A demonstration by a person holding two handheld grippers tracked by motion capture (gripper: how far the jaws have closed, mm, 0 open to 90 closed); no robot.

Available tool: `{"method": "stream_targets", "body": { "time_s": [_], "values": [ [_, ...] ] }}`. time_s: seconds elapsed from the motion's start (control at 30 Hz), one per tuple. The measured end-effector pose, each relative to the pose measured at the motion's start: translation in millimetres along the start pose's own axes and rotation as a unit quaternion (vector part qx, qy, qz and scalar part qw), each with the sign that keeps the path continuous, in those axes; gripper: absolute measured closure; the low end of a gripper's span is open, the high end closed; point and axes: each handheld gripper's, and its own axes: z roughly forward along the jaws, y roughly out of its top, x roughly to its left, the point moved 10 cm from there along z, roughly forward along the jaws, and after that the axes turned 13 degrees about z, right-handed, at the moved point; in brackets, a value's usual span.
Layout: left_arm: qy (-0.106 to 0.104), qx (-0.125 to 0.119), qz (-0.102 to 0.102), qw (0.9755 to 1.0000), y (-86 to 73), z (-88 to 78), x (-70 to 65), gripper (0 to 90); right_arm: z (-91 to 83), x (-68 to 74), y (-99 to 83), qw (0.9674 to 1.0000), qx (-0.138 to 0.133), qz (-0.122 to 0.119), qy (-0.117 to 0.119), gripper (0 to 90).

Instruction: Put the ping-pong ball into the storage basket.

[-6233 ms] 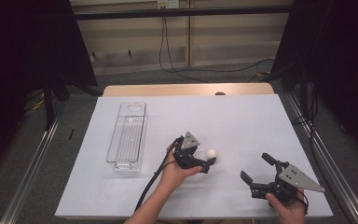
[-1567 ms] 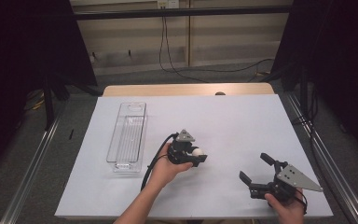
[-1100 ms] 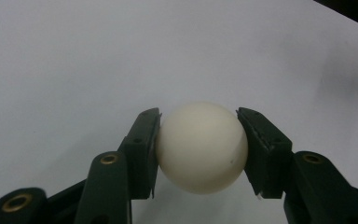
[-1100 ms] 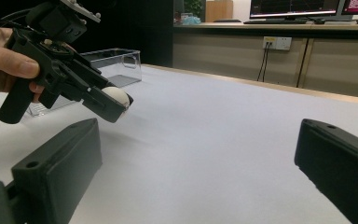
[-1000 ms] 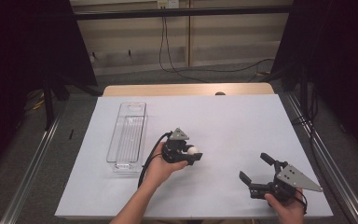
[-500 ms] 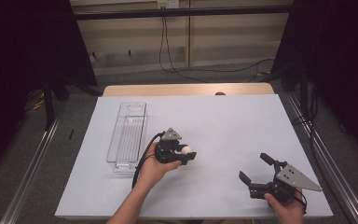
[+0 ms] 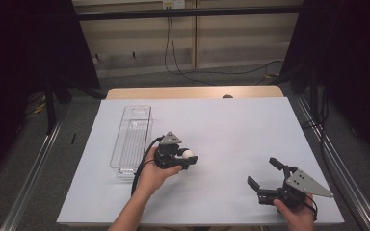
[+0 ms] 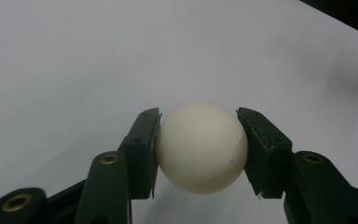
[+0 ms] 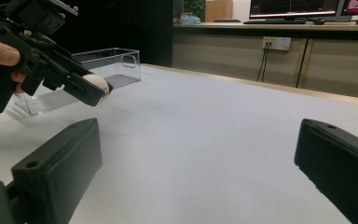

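My left gripper [image 7: 187,156] is shut on a white ball [image 7: 188,154], held a little above the white table top just right of a clear plastic box [image 7: 131,138]. In the left gripper view the ball [image 8: 201,147] sits squeezed between both black pads. The right gripper view shows that same gripper [image 9: 95,88] with the ball [image 9: 98,84] off the table, the clear box [image 9: 100,65] behind it. My right gripper [image 7: 265,177] rests near the table's front right edge, jaws wide open with nothing between them.
The white table top [image 7: 231,130] is bare between the two grippers. A wooden strip [image 7: 192,92] runs along its far edge. Metal rails [image 7: 33,178] flank the table on both sides. Cables trail on the floor behind.
My left gripper has carried the ball leftward, toward the clear box, and lifted it slightly. The right gripper has stayed put.
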Motion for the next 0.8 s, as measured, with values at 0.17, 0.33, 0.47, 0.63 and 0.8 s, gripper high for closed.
{"method": "stream_targets", "body": {
  "time_s": [0.17,0.33,0.47,0.63,0.8],
  "values": [
    [0.002,-0.003,-0.004,1.0,-0.8,-1.7,2.2,51.1,0.4,0.6,-0.8,1.0,0.003,-0.001,0.002,0.3],
    [0.004,-0.001,-0.004,1.0,-1.3,-4.8,4.0,51.1,0.6,-0.3,-0.3,1.0,0.0,-0.001,0.0,0.3],
    [0.008,0.002,-0.005,1.0,-1.0,-7.4,6.6,51.1,0.5,-0.2,-0.2,1.0,0.0,0.0,0.0,0.3],
    [0.008,-0.003,-0.005,0.9999,-0.8,-10.3,10.2,51.1,0.6,-0.2,-0.1,1.0,0.0,-0.001,-0.001,0.3],
    [0.013,0.002,-0.005,0.9999,-2.6,-14.2,13.5,51.1,0.4,0.7,-0.7,1.0,0.004,-0.002,0.003,0.3]
  ]
}}
